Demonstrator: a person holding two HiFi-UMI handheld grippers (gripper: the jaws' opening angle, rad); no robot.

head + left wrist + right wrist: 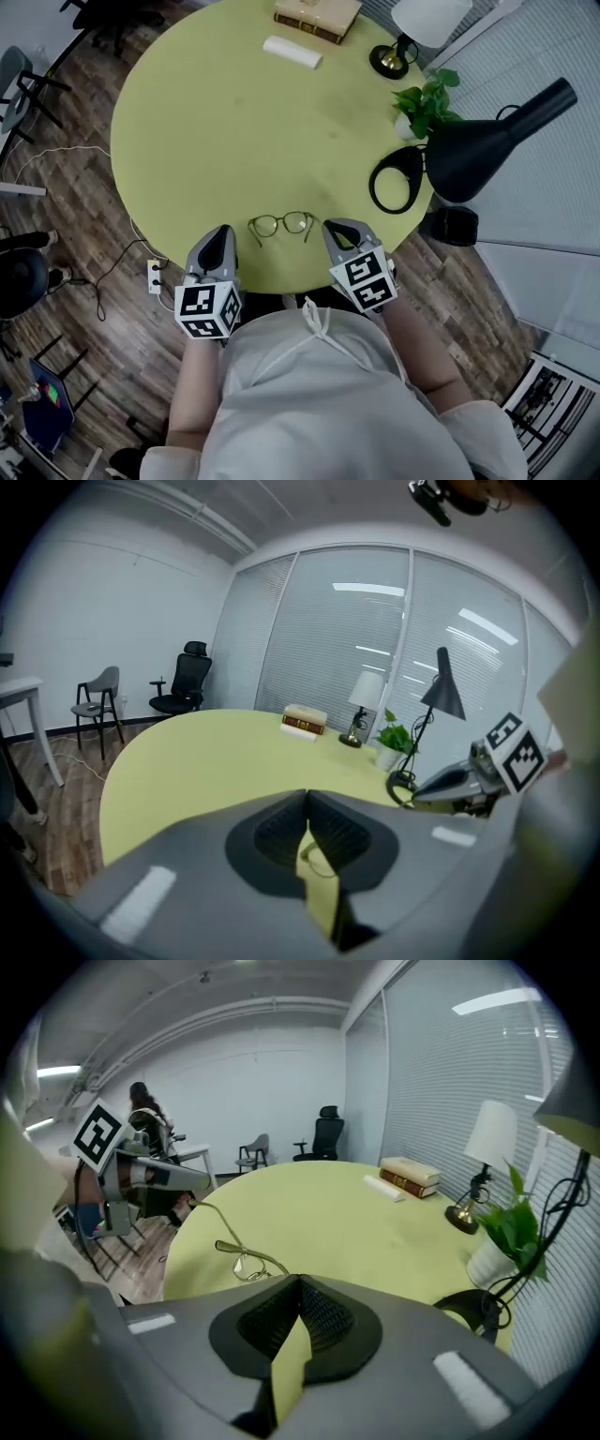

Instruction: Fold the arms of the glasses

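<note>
Thin-rimmed glasses [281,225] lie near the front edge of the round yellow-green table [216,122], their arms unfolded and pointing toward me. My left gripper [223,232] hovers just left of them and my right gripper [335,228] just right, neither touching. The left gripper [307,794] has its jaws together at the tips with nothing held; a bit of the glasses [317,862] shows through the slit below. The right gripper [300,1279] is shut and empty too, with the glasses [239,1262] ahead and to its left, one arm raised.
At the table's far side lie books [317,14] and a white roll [292,52]. Along the right edge stand a small shaded lamp [408,47], a potted plant [427,103] and a black desk lamp [497,141] with a ring base [398,178]. A power strip [155,275] lies on the floor.
</note>
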